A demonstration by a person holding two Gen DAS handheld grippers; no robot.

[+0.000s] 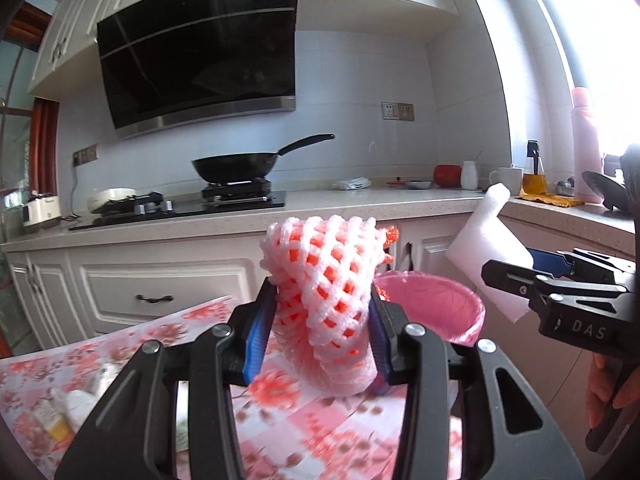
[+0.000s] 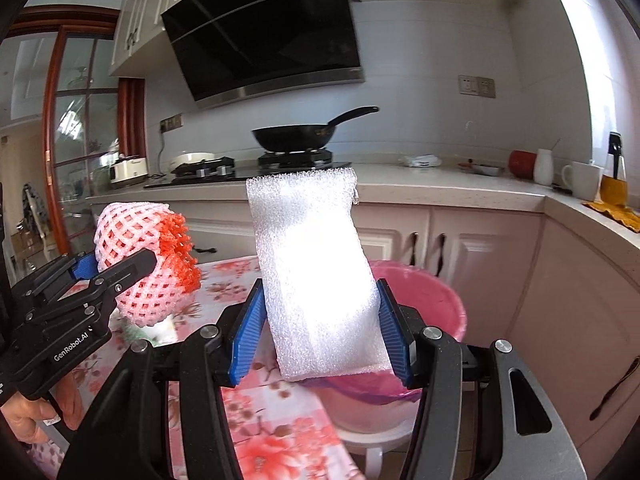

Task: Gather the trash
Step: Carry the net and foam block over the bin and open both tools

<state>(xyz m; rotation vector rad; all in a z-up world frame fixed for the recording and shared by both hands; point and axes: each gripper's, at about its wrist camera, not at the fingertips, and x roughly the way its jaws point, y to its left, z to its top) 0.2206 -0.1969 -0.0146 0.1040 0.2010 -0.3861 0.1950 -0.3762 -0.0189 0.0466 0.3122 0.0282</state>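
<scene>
My left gripper [image 1: 322, 316] is shut on a bundle of pink and orange foam fruit netting [image 1: 324, 284], held upright above the table's edge. In the right wrist view the same netting [image 2: 148, 264] shows at the left, in the left gripper [image 2: 120, 272]. My right gripper [image 2: 322, 324] is shut on a white foam sheet [image 2: 316, 272], whose top stands up between the blue pads. From the left wrist view that foam sheet [image 1: 486, 256] and the right gripper [image 1: 520, 280] appear at the right. Just beyond both grippers stands a bin lined with a pink bag [image 1: 436, 304] [image 2: 424, 300].
A table with a red floral cloth [image 1: 168, 344] [image 2: 272, 432] lies under the grippers, with small packets at its left. Behind runs a kitchen counter [image 1: 360, 200] with a stove, a black wok [image 1: 236, 166], cups and bottles. White cabinet doors [image 2: 480, 248] face the bin.
</scene>
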